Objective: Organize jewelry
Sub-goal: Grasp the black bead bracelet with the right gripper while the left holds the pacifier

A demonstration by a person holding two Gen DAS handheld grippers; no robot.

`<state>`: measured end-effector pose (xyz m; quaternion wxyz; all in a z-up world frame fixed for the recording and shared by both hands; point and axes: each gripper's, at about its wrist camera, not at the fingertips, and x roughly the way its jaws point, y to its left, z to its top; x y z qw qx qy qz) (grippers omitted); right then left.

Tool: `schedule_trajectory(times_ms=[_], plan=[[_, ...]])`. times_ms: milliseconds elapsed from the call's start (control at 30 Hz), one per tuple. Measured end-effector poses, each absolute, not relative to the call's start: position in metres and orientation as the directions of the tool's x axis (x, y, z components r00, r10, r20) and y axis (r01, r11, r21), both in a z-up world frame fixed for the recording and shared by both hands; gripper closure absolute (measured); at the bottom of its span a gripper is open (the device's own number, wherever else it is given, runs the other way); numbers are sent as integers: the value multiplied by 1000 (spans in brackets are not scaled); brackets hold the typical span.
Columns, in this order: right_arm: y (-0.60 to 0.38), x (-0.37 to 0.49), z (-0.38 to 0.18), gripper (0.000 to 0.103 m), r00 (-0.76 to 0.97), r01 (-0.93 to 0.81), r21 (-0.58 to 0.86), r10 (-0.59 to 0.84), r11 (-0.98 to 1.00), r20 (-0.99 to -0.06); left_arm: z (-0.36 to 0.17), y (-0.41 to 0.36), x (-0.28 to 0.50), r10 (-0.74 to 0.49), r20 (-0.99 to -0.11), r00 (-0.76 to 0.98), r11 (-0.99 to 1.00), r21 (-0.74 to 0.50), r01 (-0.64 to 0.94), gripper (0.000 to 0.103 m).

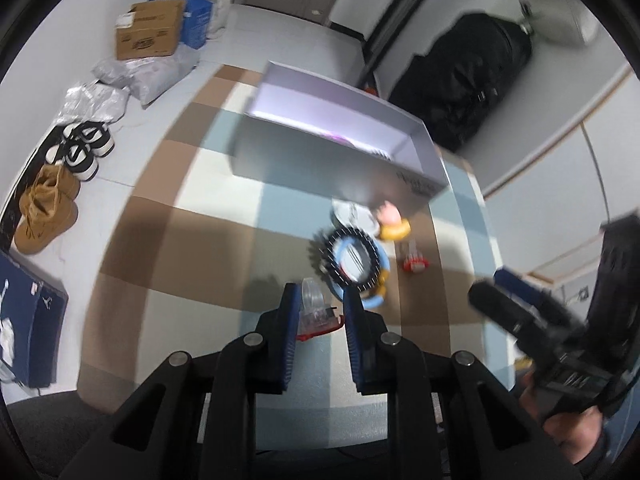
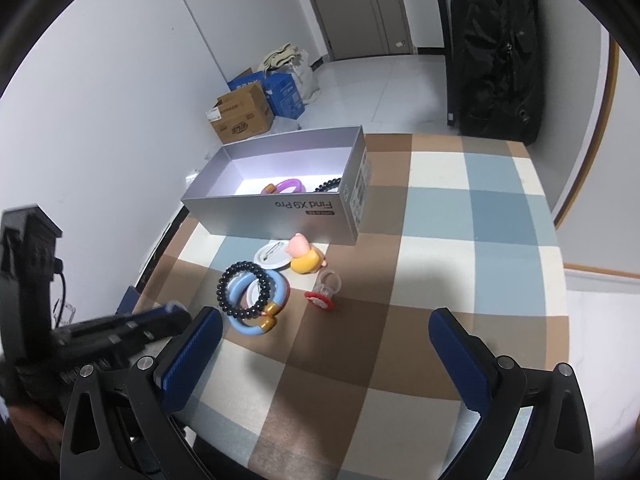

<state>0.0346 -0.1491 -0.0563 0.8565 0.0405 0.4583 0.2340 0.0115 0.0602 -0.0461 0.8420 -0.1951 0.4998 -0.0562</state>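
My left gripper (image 1: 320,304) is shut on a clear plastic ring with a red base (image 1: 316,314), held above the checked tablecloth. Ahead of it lie a black bead bracelet (image 1: 348,258) over a blue bangle (image 1: 378,276), another clear ring with a red top (image 1: 414,260), a pink-and-yellow toy figure (image 1: 394,224) and a white badge (image 1: 352,216). The grey open box (image 2: 280,210) holds a purple bangle (image 2: 288,186) and black beads (image 2: 328,185). My right gripper (image 2: 326,344) is open and empty, low over the cloth near the bracelet (image 2: 242,292), bangle (image 2: 260,300), ring (image 2: 324,290), toy (image 2: 304,258) and badge (image 2: 272,258).
The table edge (image 2: 560,280) runs along the right; a black bag (image 2: 496,52) stands behind it. On the floor to the left are a cardboard box (image 1: 150,34), plastic bags (image 1: 148,72) and shoes (image 1: 48,204). The left gripper's body (image 2: 100,336) shows low left in the right wrist view.
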Motion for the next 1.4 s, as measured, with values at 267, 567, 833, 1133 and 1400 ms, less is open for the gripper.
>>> schedule_trajectory(times_ms=[267,567,833,1133,1400], plan=[[-115,34,-60,0,462,-445,227,440,866,-770,-42,76,17,-320,-789,525,876,-457,-154,86],[-73,39,-72,15,423,-554,178,460,813,-781,-42,92,20,-353,-773,527,850,-501,-166,86],[-43,42,-86,26,416,-613,95,423,784,-805,-44,102,22,-379,-763,524,825,-535,-183,86],[-29,39,-95,48,447,-644,-12,364,765,-817,-44,104,24,-381,-763,522,819,-540,-192,86],[-33,40,-89,58,454,-639,-2,375,769,-808,-44,103,23,-369,-769,522,824,-530,-200,86]])
